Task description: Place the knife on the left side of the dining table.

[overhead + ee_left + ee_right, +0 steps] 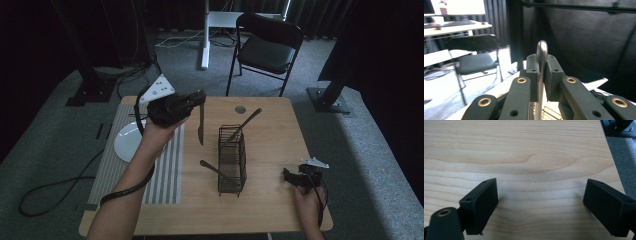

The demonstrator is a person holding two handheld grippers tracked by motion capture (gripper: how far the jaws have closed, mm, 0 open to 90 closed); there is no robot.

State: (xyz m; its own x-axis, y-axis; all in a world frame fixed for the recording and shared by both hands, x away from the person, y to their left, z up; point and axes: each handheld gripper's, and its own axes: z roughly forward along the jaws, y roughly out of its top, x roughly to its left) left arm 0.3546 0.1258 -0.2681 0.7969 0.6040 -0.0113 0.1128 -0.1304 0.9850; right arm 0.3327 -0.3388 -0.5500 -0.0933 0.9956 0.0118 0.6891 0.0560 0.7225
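While the high view takes in the whole wooden table (270, 125), it shows the left gripper (199, 100) raised at upper centre-left of the frame, with a table knife (201, 125) hanging blade-down from its jaws, just left of a black wire cutlery basket (232, 160). Two more utensils lean out of that basket, one handle (247, 121) slanting to the upper right, another (212, 168) to the lower left. A white plate (126, 142) sits on a striped placemat (167, 170) at the left edge of the tabletop.

From the left gripper view comes what the overhead picture cannot resolve: the two jaws are pressed tight against the knife's rounded metal handle end (542, 50), which pokes up between the pads in mid-frame, with a folding chair (474, 60) blurred at the left behind.

Down at the lower right of the high view, the right gripper (295, 176) rests low on the table. Its own view shows both jaws (541, 205) spread wide over bare wood grain, with nothing between them.
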